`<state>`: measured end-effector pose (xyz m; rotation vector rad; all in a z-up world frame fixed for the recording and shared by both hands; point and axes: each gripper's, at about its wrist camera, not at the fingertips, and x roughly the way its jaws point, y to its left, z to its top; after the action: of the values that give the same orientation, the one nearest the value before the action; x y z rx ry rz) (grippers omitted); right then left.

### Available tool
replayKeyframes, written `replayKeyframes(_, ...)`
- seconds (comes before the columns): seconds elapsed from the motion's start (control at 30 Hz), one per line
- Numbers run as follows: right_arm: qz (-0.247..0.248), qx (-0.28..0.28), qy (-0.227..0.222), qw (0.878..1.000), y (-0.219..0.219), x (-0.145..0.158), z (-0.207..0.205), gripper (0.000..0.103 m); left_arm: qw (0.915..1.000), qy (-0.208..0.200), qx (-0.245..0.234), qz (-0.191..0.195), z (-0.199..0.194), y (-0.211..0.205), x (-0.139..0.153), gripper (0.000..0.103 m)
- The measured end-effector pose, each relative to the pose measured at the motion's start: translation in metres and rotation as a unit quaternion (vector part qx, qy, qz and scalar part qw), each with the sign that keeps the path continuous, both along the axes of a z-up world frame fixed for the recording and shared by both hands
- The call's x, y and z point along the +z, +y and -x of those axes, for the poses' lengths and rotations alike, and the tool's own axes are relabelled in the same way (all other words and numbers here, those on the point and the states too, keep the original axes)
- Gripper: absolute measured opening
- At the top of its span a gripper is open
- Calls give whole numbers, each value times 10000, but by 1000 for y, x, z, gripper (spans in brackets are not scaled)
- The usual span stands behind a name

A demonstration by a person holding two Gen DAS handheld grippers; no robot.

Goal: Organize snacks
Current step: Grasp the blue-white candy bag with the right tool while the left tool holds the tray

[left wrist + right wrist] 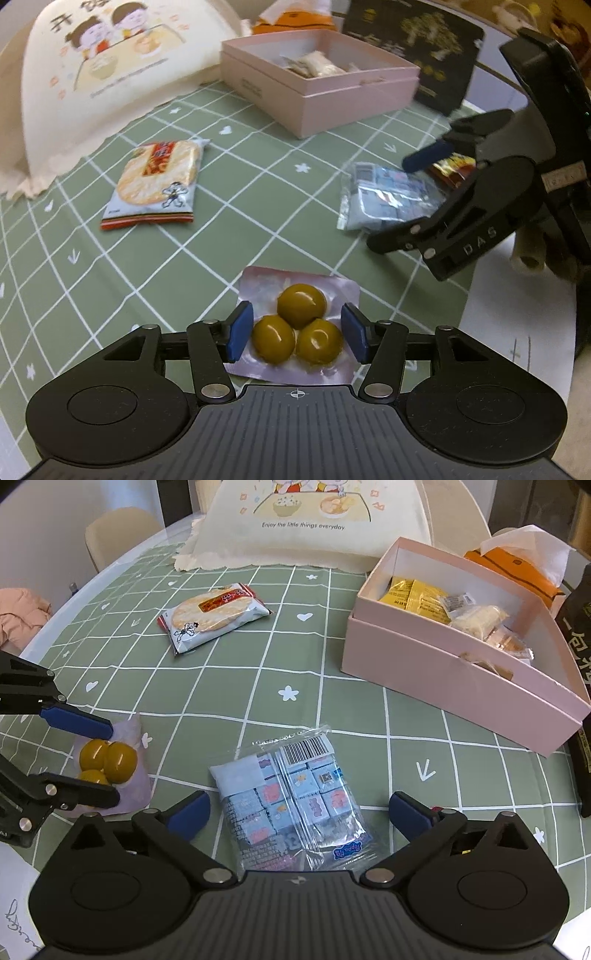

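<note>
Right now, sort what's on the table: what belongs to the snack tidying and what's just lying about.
Job:
- pink box
- olive pack, between the open left gripper
- candy bag, between the open right gripper
- rice cracker

Lying about:
- cushion
- tissue box
- black bag

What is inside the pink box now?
The pink box holds yellow packets and several clear-wrapped pale snacks. Its near wall hides the bottom, so anything lying lower cannot be seen.
</note>
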<state>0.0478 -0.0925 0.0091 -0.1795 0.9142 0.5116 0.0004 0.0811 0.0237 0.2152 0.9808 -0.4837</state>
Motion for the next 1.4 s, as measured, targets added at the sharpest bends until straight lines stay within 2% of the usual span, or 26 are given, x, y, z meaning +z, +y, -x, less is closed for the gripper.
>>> replayKeyframes(0.3,-64,44,-126,9999,-3,-1,4,103,9984,424,-289,-245,-3,2,5,58)
replayKeyframes(0.5,11,158,-39,9999,-1,0,0,103,9977,639,-109,-189,-2,4,5,59)
replayKeyframes(0.53,31,109,10,9999,-1,2,-2,100,9978,646,-31,-144,-1,5,4,59)
replayKeyframes(0.6,63,146,58,9999,1,10,0,82,9977,651,162,-56,1,6,5,59)
replayKeyframes(0.63,142,218,58,9996,4,15,3,68,9975,659,257,-16,3,7,5,59)
replayKeyframes(0.67,242,262,7,9994,5,20,7,63,9972,671,328,6,5,8,5,59)
replayKeyframes(0.73,272,349,-150,9989,4,33,18,61,9970,681,365,-39,9,7,6,59)
replayKeyframes(0.8,91,294,-168,9994,-5,46,25,59,9972,623,386,-158,12,3,6,59)
replayKeyframes(1.0,-660,-417,15,9969,-48,75,32,58,9969,215,712,-255,23,-5,3,61)
replayKeyframes(1.1,-674,-687,-1,9954,-62,80,33,58,9963,164,812,-247,24,-4,4,57)
replayKeyframes(1.4,-482,-907,-85,9947,-79,86,33,58,9959,253,870,-41,27,-5,6,56)
